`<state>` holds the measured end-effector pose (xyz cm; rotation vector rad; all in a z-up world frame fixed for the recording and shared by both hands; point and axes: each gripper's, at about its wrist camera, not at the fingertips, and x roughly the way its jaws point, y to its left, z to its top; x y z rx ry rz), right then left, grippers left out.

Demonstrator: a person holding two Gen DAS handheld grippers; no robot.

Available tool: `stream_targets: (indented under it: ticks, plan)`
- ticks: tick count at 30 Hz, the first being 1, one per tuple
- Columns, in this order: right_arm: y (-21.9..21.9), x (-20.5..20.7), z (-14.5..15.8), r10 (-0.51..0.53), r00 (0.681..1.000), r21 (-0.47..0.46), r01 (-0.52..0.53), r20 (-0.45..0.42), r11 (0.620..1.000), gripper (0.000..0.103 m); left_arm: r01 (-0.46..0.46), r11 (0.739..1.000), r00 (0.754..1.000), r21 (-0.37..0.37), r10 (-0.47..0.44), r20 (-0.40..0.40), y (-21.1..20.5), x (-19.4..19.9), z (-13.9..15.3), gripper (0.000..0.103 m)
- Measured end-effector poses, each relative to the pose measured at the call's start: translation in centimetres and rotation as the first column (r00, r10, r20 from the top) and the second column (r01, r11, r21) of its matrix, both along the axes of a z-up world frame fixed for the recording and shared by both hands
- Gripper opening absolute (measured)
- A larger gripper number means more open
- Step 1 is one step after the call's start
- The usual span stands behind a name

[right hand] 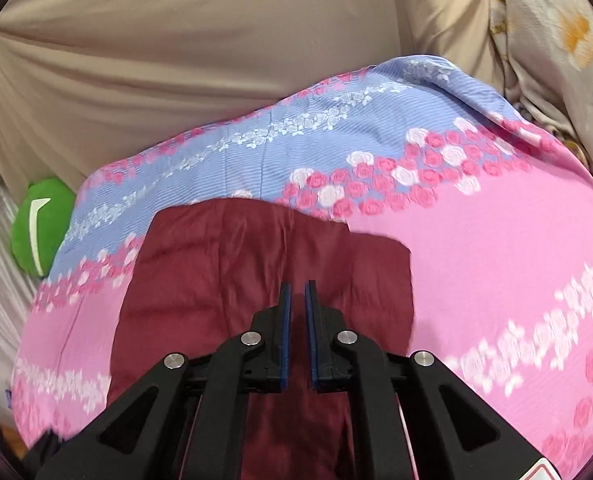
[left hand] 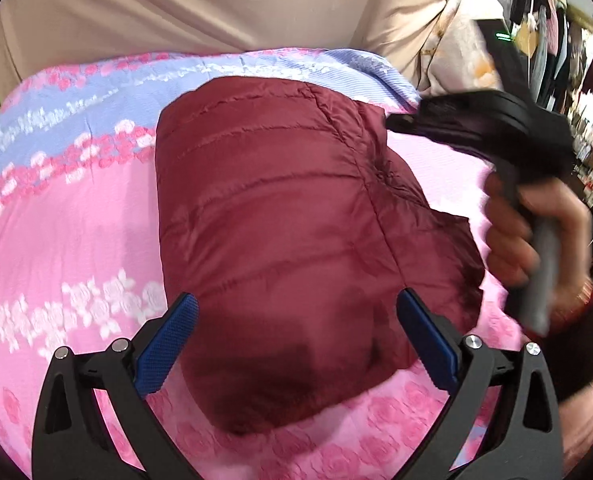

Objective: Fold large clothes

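Note:
A maroon quilted puffer jacket [left hand: 288, 232] lies folded into a compact bundle on a pink and blue floral bedsheet [left hand: 64, 208]. My left gripper [left hand: 296, 312] is open, its blue pads either side of the jacket's near end, holding nothing. My right gripper [left hand: 400, 122] shows in the left wrist view at the jacket's far right edge, blurred, held by a hand [left hand: 528, 236]. In the right wrist view the right gripper [right hand: 297, 292] has its jaws almost closed, a thin gap between them, nothing between the pads, above the jacket [right hand: 232, 264].
A beige cloth [left hand: 200, 4] hangs behind the bed. A green plush toy [right hand: 40, 228] sits at the left of the sheet [right hand: 476, 240]. A floral cushion [right hand: 556, 32] stands at the back right. Hanging clothes [left hand: 556, 12] fill the far right.

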<state>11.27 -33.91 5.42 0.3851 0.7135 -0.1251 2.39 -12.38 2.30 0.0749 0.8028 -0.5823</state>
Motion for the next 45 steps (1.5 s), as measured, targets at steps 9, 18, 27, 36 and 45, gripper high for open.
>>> stream_targets:
  ticks: [9, 18, 27, 36, 45]
  plan:
    - [-0.1, 6.7, -7.0, -0.008, 0.99, -0.002, 0.008, -0.141, 1.0, 0.0, -0.065, 0.998, 0.985, -0.027, 0.059, -0.161, 1.2, 3.0, -4.3, 0.098]
    - [0.8, -2.3, -1.4, 0.004, 1.0, 0.012, -0.004, 0.02, 1.0, 0.012, -0.073, 0.997, 0.978, -0.037, 0.065, -0.199, 2.5, 2.8, -4.1, 0.097]
    - [4.6, -13.6, -5.4, 0.057, 0.99, -0.1, -0.071, -0.133, 0.992, 0.012, -0.056, 0.998, 0.996, 0.039, 0.059, -0.067, 3.7, 1.3, -2.5, 0.097]
    - [5.1, -14.0, -9.5, 0.056, 0.987, -0.062, -0.067, -0.152, 0.996, 0.008, -0.087, 0.993, 0.992, 0.085, 0.094, -0.084, 3.8, 2.0, -5.8, 0.098]
    - [4.1, -14.9, -6.7, 0.014, 0.993, 0.013, -0.012, -0.116, 1.0, 0.041, -0.09, 0.993, 0.99, 0.074, 0.097, -0.099, 3.7, 1.6, -4.1, 0.097]
